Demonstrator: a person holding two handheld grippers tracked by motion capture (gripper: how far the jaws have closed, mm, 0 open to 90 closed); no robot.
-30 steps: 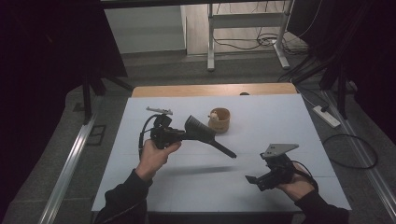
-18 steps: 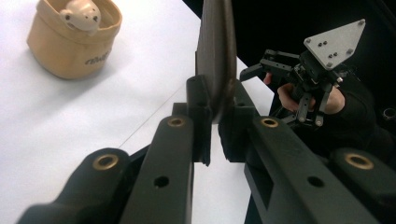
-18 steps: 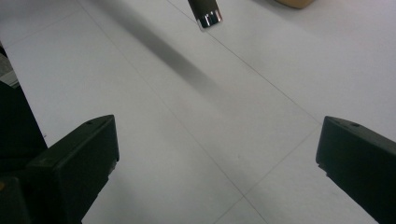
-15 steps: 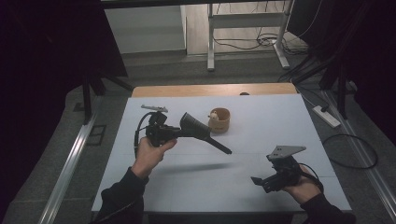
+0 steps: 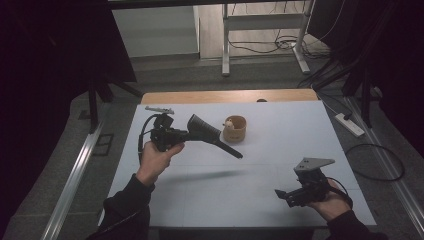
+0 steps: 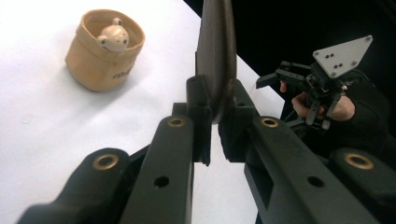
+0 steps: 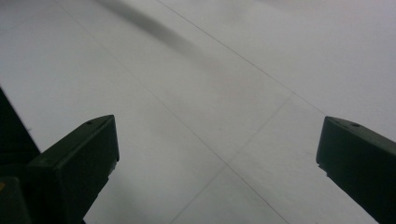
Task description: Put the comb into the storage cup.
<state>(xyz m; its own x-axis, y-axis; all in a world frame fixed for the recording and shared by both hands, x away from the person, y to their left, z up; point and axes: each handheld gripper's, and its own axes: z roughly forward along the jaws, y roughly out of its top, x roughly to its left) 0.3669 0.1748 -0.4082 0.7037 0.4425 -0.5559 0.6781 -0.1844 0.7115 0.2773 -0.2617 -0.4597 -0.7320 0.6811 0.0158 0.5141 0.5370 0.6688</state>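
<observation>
My left gripper (image 5: 186,134) is shut on a black long-handled tool (image 5: 215,137) with a flared head, held above the white table (image 5: 280,135); its thin handle slants toward the right. In the left gripper view the jaws (image 6: 215,100) clamp the tool's flat edge (image 6: 215,51). A small tan pot (image 5: 234,129) with a little bear figure in it stands just behind the tool, seen also as the tan pot (image 6: 103,51). My right gripper (image 5: 281,193) hovers near the front right corner, jaws wide open over bare table (image 7: 217,144), nothing between them. The right gripper (image 6: 280,77) also appears far off.
A wooden strip (image 5: 225,96) runs along the table's far edge, with a small dark object (image 5: 261,100) on it. Beyond are metal frame legs (image 5: 225,45), cables and a power strip (image 5: 350,125) on the floor. The tool's shadow (image 5: 210,175) lies mid-table.
My left hand with the tool has drifted slightly toward the far left. The right gripper has shifted a little to the right. Both grips are unchanged.
</observation>
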